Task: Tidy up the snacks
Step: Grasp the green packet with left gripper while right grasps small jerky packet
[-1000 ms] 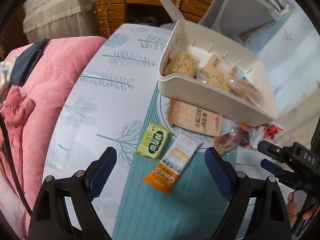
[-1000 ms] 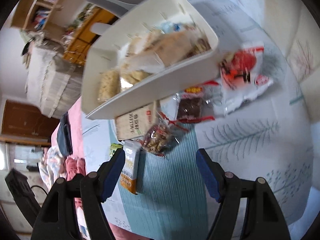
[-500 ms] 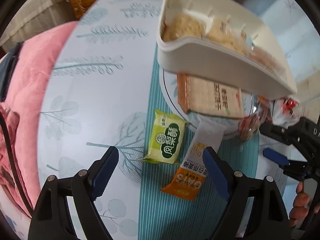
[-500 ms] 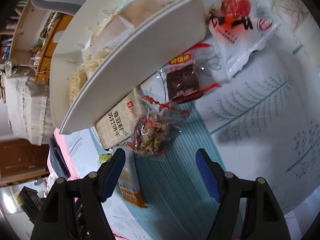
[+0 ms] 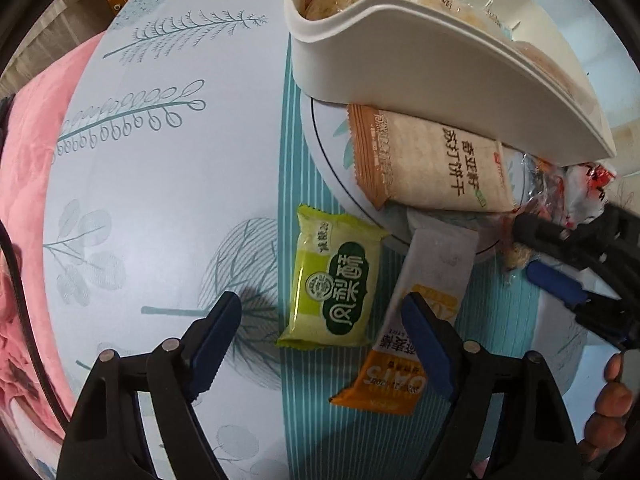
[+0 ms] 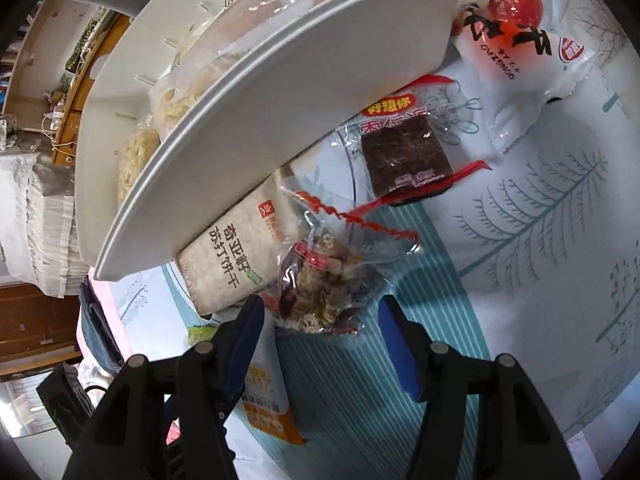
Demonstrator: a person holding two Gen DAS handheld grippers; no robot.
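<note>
My left gripper point(image 5: 320, 316) is open, low over a green pastry packet point(image 5: 334, 284) that lies between its fingers on the table. An orange-and-white oat bar point(image 5: 416, 316) lies just right of it, partly under the right finger. My right gripper point(image 6: 320, 320) is open with a clear nut snack bag point(image 6: 324, 284) between its fingertips. A beige soda cracker pack point(image 5: 428, 160) lies on a plate, half under the white bin point(image 5: 420, 60) that holds several snacks. A dark date-cake packet point(image 6: 404, 152) and a red-and-white packet point(image 6: 516, 28) lie beyond.
The round table has a pale leaf-print cloth point(image 5: 160, 160) with a teal striped runner point(image 6: 360, 400). A pink quilt point(image 5: 24, 140) lies past the table's left edge. The right gripper point(image 5: 576, 280) also shows in the left wrist view. A wooden desk point(image 6: 76, 108) stands behind.
Both grippers have dropped lower and closer to the table. The green packet now lies between the left fingers and the nut bag between the right fingers. Both stay open.
</note>
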